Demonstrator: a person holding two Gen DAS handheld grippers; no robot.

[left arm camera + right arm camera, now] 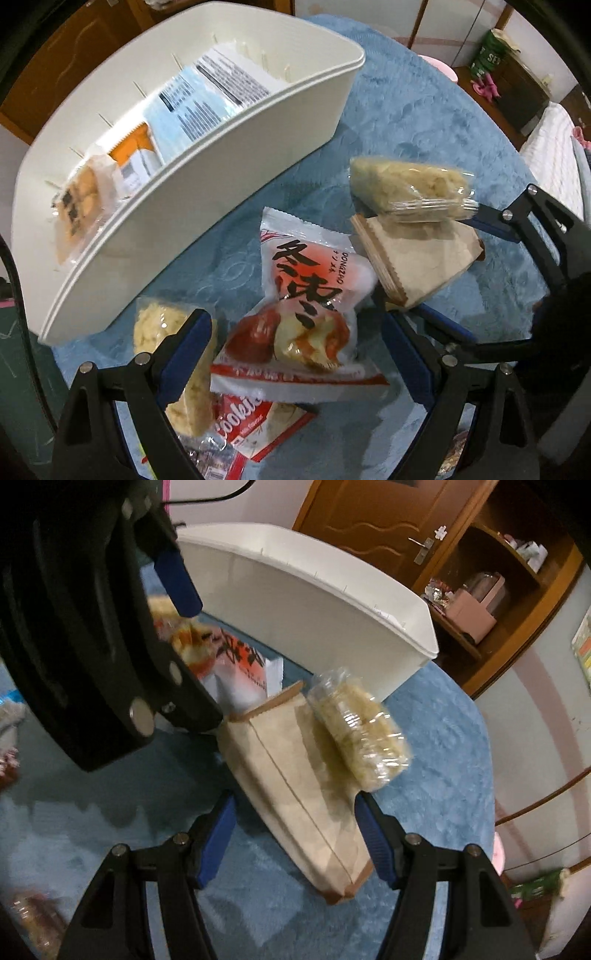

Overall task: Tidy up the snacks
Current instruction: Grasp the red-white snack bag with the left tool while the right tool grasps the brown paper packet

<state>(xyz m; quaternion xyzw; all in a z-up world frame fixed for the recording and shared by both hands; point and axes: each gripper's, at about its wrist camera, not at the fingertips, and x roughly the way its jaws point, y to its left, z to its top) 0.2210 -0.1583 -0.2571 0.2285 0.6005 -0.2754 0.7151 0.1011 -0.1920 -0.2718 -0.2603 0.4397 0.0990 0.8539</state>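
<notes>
A red-and-white jujube packet (306, 295) lies on the blue cloth, and my left gripper (295, 325) hangs over it pointing down, open, one finger on each side. A brown paper packet (295, 786) lies beside it with a clear puffed-rice bar (358, 734) resting on top. My right gripper (295, 805) is open and straddles the near end of the brown packet, with a gap at its left finger. The white bin (229, 173) behind holds blue, orange and clear snack packets. In the right wrist view, the left gripper's body (92, 627) fills the upper left.
A second puffed-rice bar (173, 354) lies under my left finger, and a red cookie packet (243, 417) sits below the jujube packet. More wrapped snacks (29, 923) lie at the near left. The round table's edge (487, 775) curves close on the right; a wooden shelf (498, 590) stands beyond.
</notes>
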